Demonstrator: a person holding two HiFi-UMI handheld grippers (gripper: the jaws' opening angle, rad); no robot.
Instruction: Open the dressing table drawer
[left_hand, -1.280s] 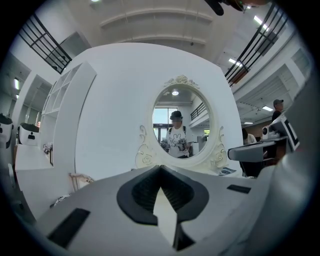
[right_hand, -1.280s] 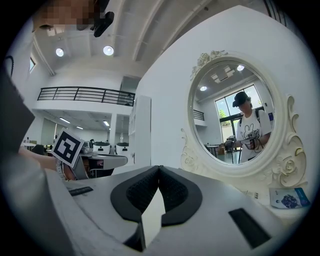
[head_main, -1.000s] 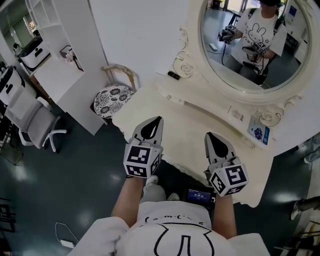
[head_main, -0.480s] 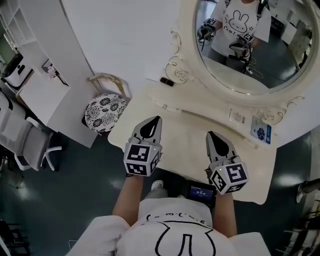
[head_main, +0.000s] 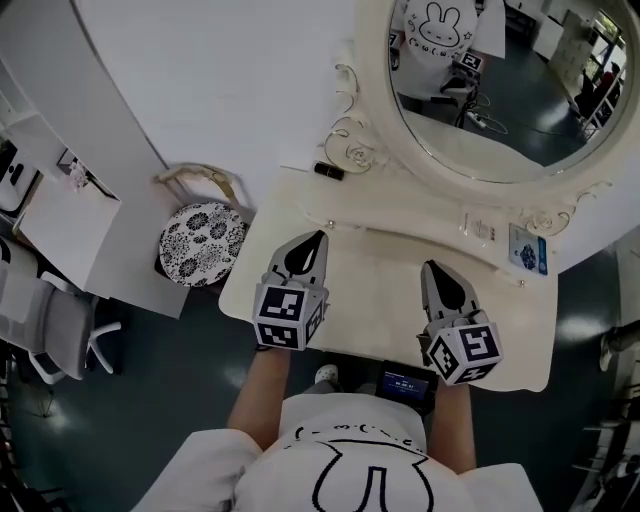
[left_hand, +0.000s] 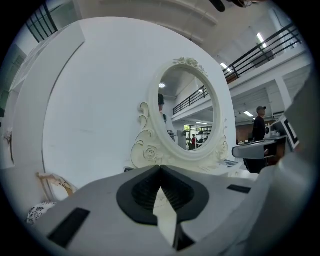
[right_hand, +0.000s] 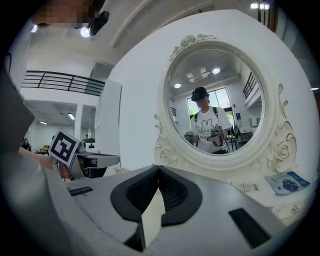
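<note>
L gripper (head_main: 317, 240) jaws shut, empty, R gripper (head_main: 430, 268) same, over dressing table (head_main: 380, 295)

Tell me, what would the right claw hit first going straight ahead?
Probably the carved mirror frame at the back of the dressing table; the right claw points at its bottom rim, though depth is unclear.

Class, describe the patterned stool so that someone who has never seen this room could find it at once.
Find the oval mirror on the cream dressing table. Just off the table's left end, on the dark floor, stands a round stool. Its black-and-white flowered seat is the only floral pattern in view, so it stands out from the plain white surfaces beside it.
</note>
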